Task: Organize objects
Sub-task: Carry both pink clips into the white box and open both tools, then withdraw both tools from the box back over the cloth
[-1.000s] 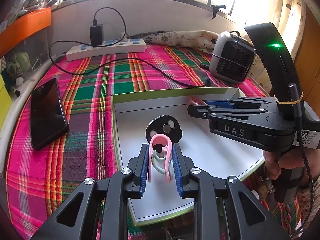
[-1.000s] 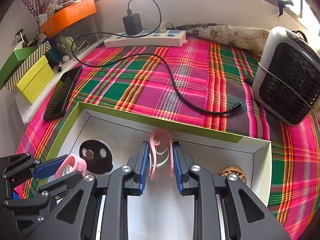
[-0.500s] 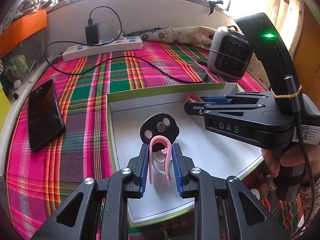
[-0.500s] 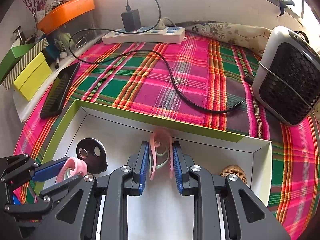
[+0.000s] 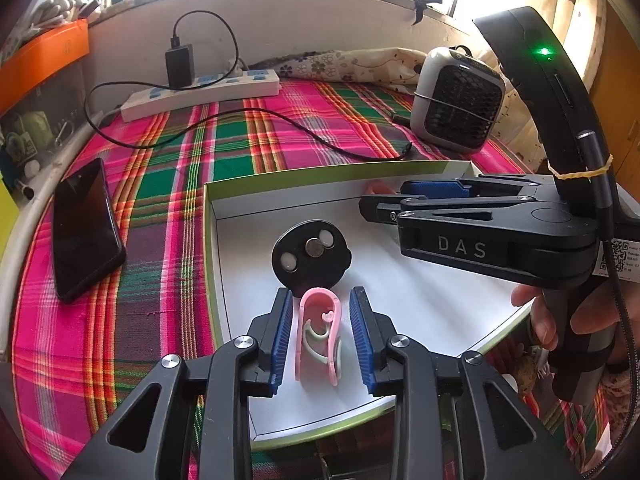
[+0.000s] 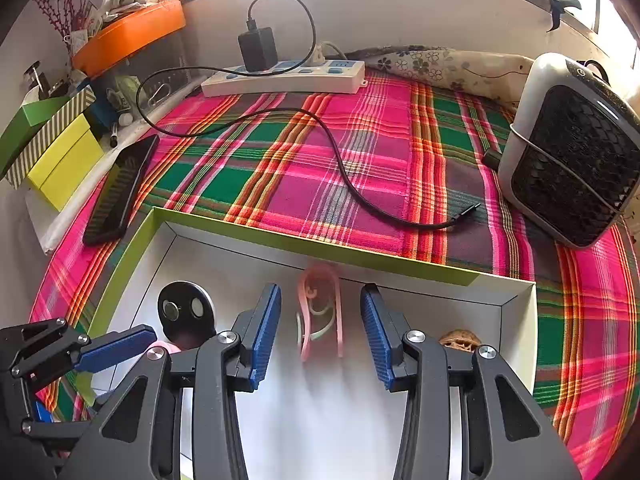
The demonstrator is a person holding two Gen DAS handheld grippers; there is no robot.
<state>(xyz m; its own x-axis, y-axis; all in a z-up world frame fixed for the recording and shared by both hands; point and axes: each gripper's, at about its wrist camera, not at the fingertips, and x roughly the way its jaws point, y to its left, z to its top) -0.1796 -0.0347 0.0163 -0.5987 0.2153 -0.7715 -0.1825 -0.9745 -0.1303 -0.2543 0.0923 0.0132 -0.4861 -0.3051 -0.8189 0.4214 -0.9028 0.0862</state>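
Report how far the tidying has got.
Done: the black disc and a brown nut-like piece lie in the white box. In hand: the left tongs stand open around a pink clip, the right tongs around a second pink clip, pads clear of both. Left, perhaps: the phone and charger cable lie outside on the plaid cloth.

Plaid cloth (image 6: 360, 168) carries tray (image 6: 320, 246), phone (image 6: 120, 192), power strip (image 6: 284, 78), heater (image 6: 572, 152).
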